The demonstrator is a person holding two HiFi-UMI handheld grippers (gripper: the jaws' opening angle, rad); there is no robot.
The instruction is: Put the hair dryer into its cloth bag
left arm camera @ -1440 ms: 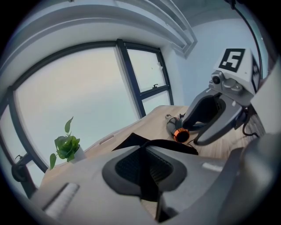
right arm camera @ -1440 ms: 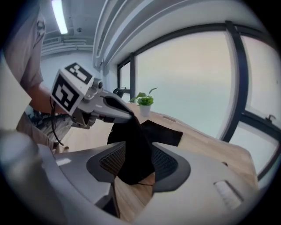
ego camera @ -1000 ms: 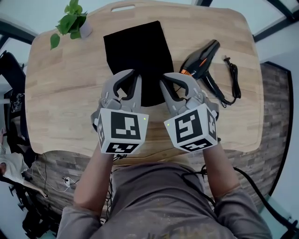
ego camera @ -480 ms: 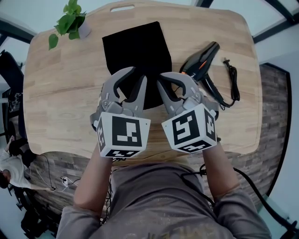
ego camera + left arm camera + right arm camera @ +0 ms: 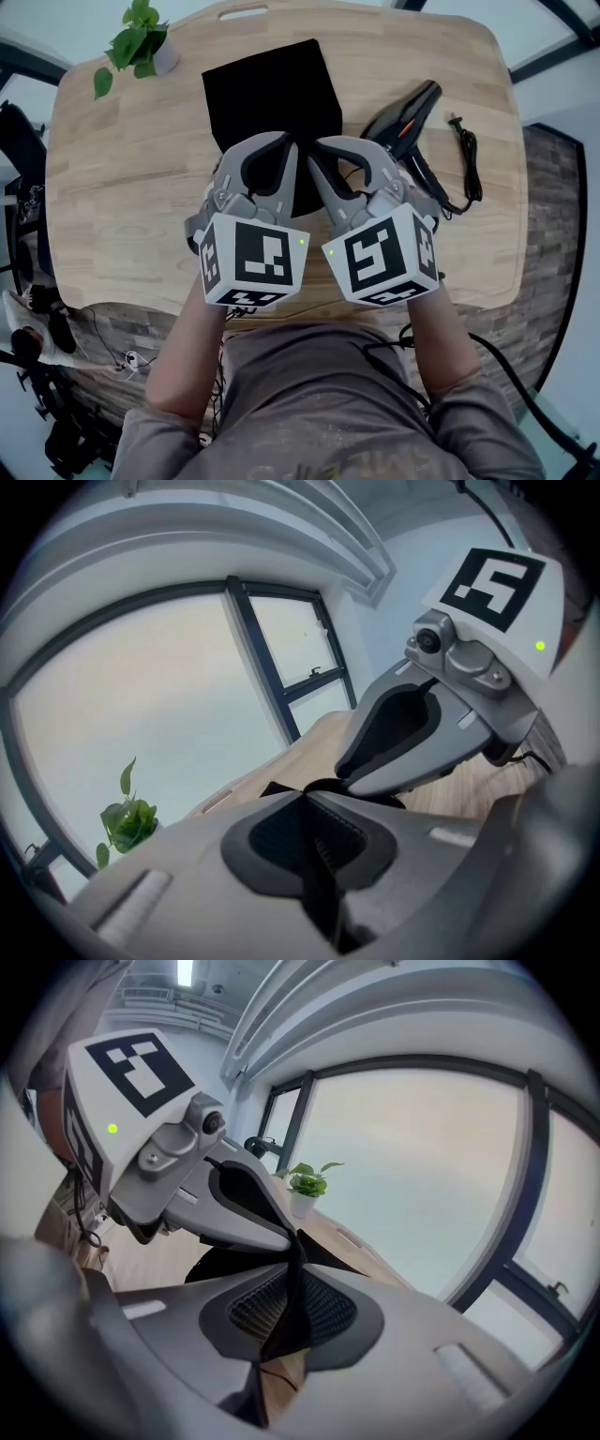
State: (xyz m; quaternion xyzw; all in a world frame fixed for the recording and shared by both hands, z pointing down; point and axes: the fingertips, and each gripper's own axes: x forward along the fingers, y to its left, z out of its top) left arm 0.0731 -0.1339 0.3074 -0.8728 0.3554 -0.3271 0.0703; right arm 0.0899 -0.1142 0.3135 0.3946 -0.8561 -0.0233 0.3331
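The black cloth bag (image 5: 272, 94) lies flat on the wooden table (image 5: 122, 187), at its middle back. A black hair dryer (image 5: 403, 122) with orange trim lies to the bag's right, its cord and plug (image 5: 466, 159) trailing beside it. Both grippers are held side by side above the bag's near edge, and I cannot tell whether they touch it. My left gripper (image 5: 289, 143) is shut with nothing between its pads (image 5: 323, 827). My right gripper (image 5: 317, 145) is also shut and empty, pads (image 5: 319, 1312) pressed together. Each gripper view shows the other gripper close by.
A small potted plant (image 5: 136, 47) stands at the table's back left corner. A handle slot (image 5: 244, 13) is cut in the far edge. Large windows (image 5: 422, 1166) lie beyond the table. Cables (image 5: 131, 361) lie on the floor at the left.
My left gripper's jaws, slightly apart half a second ago, have closed. Both grippers have drawn closer together over the bag's near edge.
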